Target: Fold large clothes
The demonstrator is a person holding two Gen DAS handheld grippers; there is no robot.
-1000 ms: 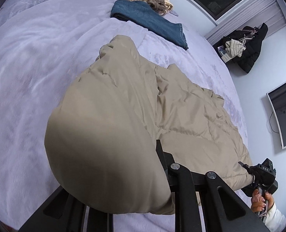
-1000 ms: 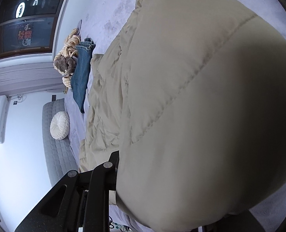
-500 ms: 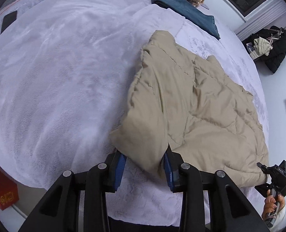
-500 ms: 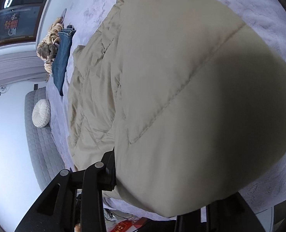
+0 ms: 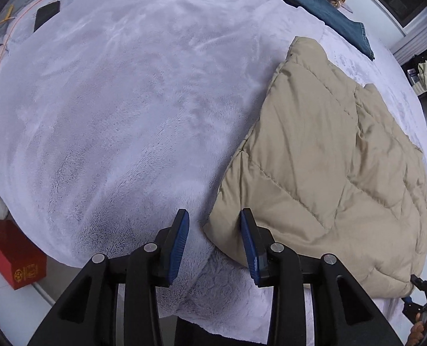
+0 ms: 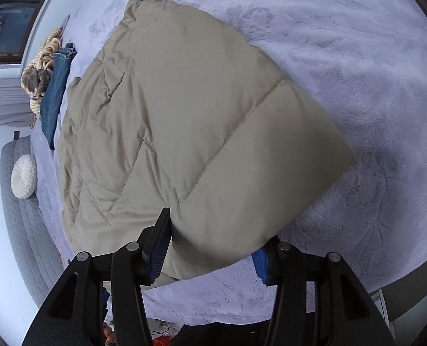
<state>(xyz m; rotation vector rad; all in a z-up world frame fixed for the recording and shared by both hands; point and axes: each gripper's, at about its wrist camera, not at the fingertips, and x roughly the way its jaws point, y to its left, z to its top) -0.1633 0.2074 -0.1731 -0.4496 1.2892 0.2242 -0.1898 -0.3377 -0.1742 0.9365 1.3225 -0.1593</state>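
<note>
The beige quilted jacket (image 5: pixel 328 155) lies folded on the bed (image 5: pixel 127 101); the left tongs (image 5: pixel 213 245) stand spread and empty beside its corner; the right tongs (image 6: pixel 213 248) are opening around its near edge; releasing looks under way; next, regrip for another fold.

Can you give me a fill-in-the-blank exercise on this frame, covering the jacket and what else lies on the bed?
1. The quilted jacket lying on the bed is ____ in colour.
2. The pads of the left gripper are ____ in colour.
3. The folded garment beyond the jacket is a pair of blue ____.
4. Far off on the bed lies a flat black ____.

Missing words: beige; blue; jeans; phone
</note>
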